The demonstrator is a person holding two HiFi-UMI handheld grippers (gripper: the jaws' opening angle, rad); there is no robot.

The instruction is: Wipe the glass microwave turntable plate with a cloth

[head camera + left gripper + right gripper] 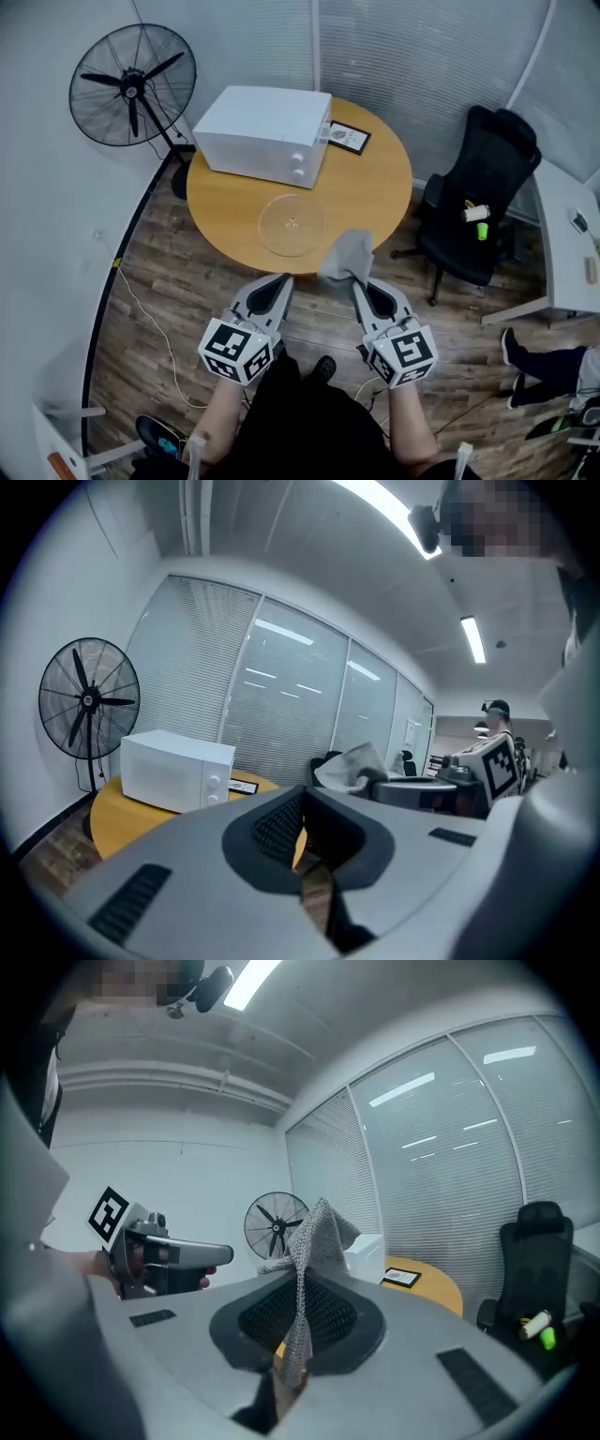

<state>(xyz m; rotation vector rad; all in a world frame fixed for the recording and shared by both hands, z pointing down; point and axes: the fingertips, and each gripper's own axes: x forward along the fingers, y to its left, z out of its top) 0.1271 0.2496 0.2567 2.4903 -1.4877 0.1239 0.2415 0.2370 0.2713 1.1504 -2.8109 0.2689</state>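
The clear glass turntable plate [292, 224] lies flat on the round wooden table [375, 187], in front of the white microwave [263, 134]. My right gripper [357, 280] is shut on a grey cloth [347, 257], which sticks up past the jaws [317, 1241] near the table's front edge. My left gripper [284, 279] is shut with nothing in it, level with the right one and just short of the table. In the left gripper view the cloth [352, 765] and the microwave [175, 771] show ahead.
A standing fan [132, 84] is at the back left and a black office chair [483, 202] stands right of the table. A small black card [348, 138] lies beside the microwave. A white desk [570, 244] is at far right. A cable [150, 319] runs over the wooden floor.
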